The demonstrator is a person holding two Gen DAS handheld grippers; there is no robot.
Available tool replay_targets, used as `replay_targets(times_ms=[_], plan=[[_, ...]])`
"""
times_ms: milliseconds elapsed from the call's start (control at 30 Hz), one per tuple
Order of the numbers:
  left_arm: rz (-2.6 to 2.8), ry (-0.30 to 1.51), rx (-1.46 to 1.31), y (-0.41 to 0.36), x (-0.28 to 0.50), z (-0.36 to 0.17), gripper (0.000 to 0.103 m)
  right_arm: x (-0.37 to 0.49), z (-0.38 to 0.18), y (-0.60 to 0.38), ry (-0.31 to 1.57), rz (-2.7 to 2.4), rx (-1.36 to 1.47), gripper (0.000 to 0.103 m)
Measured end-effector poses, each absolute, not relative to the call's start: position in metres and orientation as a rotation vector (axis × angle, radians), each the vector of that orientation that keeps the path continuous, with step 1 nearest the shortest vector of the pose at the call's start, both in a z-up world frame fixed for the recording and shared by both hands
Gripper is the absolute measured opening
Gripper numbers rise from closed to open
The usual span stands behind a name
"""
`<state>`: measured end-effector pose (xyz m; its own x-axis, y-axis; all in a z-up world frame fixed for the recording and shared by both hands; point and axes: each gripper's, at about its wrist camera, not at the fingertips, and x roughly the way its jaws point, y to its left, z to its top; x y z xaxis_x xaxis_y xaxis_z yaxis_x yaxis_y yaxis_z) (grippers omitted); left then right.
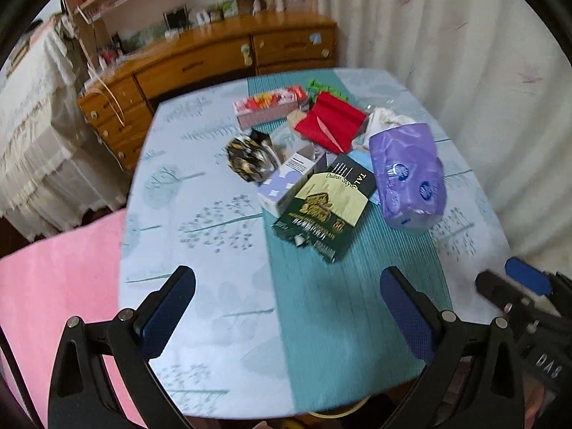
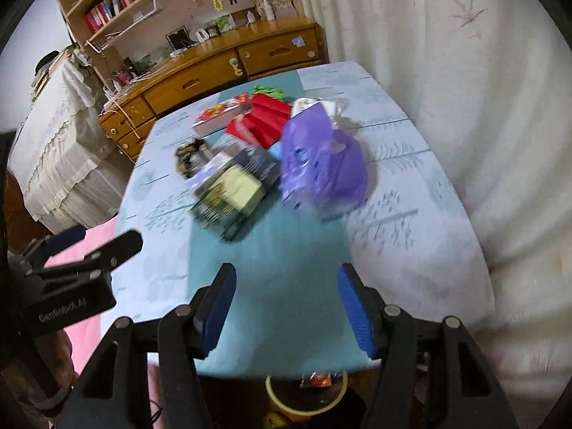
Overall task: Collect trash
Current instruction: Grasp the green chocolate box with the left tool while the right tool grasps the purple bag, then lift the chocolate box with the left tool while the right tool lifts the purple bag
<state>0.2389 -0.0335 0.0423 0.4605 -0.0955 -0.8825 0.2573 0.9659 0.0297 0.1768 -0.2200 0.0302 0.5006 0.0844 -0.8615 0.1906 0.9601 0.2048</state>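
Both grippers empty over the near table (image 1: 214, 339) edge: left gripper (image 1: 287, 307) jaws wide, right gripper (image 2: 286, 307) jaws moderately apart, nothing between either pair. Trash pile sits mid-table at 12 o'clock from both: dark green box (image 1: 323, 211) nearest, purple plastic bag (image 1: 407, 175) at its 2 o'clock, crumpled dark wrapper (image 1: 248, 157) at its 10, red packet (image 1: 330, 121) and pink box (image 1: 268, 105) farther back. A bin (image 2: 304, 393) shows below the table edge at 6 o'clock in the right view.

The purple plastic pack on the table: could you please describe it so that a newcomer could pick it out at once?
Start at the table with its pale blue cloth and teal runner. The clutter sits on the far half, and the purple plastic pack lies at its curtain-side edge, beside the dark green box. It is the only purple, soft, bulging item, printed with round blue logos.
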Motion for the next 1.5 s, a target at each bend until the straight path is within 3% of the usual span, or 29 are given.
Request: replay_targets(times_ms=[167, 633, 967, 1133, 1300, 1367, 1400, 1433, 1500], plan=[[-0.156, 1.160, 0.203, -0.066, 0.285, -0.005, 0.102, 0.234, 0.002, -0.261, 1.069, -0.008, 0.276, 0.075], [-0.037, 1.218, 0.461, -0.125, 0.331, -0.073, 0.102, 0.317, -0.073, -0.275, 1.184, 0.121, 0.225, 0.076], [0.033, 1.281, 0.341, -0.116, 0.349, -0.091, 0.102, 0.323, -0.085, -0.272, 1.206, 0.166, 0.209, 0.077], [-0.009, 1.232, 0.307, -0.114, 0.347, -0.079, 0.079, 0.321, -0.087, -0.269, 1.198, 0.177, 0.180, 0.078], [-0.026, 1.189, 0.294, -0.114, 0.334, -0.063, 0.069, 0.319, -0.087, -0.270, 1.208, 0.181, 0.207, 0.078], [-0.031, 1.180, 0.271, -0.110, 0.329, -0.056, 0.067, 0.317, -0.086, -0.271, 1.207, 0.175, 0.215, 0.073], [-0.033, 1.178, 0.260, -0.108, 0.327, -0.054, 0.065, 0.315, -0.086, -0.271, 1.206, 0.176, 0.219, 0.067], [-0.039, 1.175, 0.237, -0.105, 0.324, -0.049, 0.063, 0.313, -0.086, -0.271, 1.206, 0.181, 0.225, 0.054], [-0.049, 1.174, 0.191, -0.097, 0.319, -0.042, 0.062, 0.309, -0.086, -0.272, 1.216, 0.208, 0.256, 0.043]])
